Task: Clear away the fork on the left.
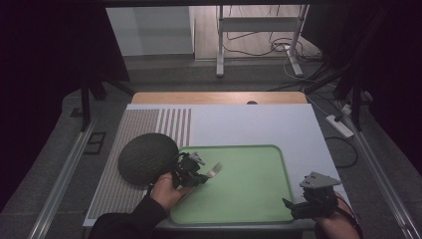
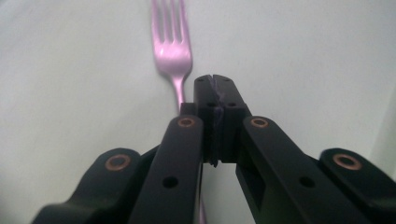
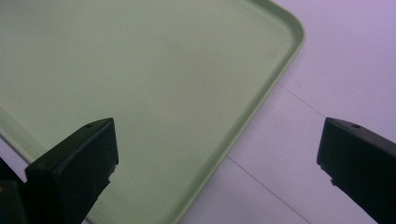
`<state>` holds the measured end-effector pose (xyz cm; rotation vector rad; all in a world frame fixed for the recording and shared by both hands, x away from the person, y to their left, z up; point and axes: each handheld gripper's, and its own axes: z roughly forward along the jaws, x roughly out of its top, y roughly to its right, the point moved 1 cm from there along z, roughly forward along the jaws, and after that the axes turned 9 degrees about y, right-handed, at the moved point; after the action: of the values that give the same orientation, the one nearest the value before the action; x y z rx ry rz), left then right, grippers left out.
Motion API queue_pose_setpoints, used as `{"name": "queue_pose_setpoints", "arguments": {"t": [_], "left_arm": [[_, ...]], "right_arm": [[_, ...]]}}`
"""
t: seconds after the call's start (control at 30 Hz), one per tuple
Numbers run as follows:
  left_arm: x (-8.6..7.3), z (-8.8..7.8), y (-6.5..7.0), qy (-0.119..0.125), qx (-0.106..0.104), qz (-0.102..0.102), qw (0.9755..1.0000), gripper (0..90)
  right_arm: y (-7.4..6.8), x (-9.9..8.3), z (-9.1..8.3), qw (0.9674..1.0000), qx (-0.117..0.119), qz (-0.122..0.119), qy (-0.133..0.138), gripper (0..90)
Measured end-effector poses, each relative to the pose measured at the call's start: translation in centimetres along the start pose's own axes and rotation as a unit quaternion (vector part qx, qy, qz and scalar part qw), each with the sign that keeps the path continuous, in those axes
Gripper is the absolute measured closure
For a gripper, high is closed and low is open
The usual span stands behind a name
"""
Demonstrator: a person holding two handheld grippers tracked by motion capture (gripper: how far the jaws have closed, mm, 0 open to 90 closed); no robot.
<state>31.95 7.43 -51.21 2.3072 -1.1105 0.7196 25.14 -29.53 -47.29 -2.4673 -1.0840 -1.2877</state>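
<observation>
Left tool (image 2: 215, 84) clamped on fork (image 2: 173, 51) handle, frame centre, over green tray (image 1: 259, 199). Grip sits thin and off-centre; fork may swivel or slip. Right tool (image 3: 219, 154) open at tray's lower-right corner.

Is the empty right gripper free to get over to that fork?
Probably yes. The right gripper stands open at the tray's near right corner, with bare tray between it and the fork, though the left gripper holds the fork's handle.

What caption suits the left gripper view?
Left gripper shut on a fork handle above a green tray.
</observation>
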Motion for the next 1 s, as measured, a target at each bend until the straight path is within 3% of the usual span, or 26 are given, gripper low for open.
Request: {"name": "queue_pose_setpoints", "arguments": {"t": [0.1,0.23,0.47,1.0], "left_arm": [[0.3,0.8,0.1,-0.007,-0.009,0.005,0.9999,89.2],[0.0,1.4,-0.4,-0.02,-0.007,0.005,0.9998,89.2],[-0.3,0.9,-1.4,-0.019,0.008,-0.004,0.9998,89.2],[-1.6,-0.5,-3.9,-0.012,0.009,-0.046,0.9988,89.2]], "right_arm": [[0.0,0.0,0.0,1.0,0.0,0.0,0.0,0.0],[0.0,0.0,0.0,1.0,0.0,-0.002,-0.001,0.0],[-0.1,0.0,0.0,1.0,0.001,-0.002,-0.001,0.0],[-0.1,0.0,0.0,1.0,0.002,-0.003,-0.001,0.0]]}}
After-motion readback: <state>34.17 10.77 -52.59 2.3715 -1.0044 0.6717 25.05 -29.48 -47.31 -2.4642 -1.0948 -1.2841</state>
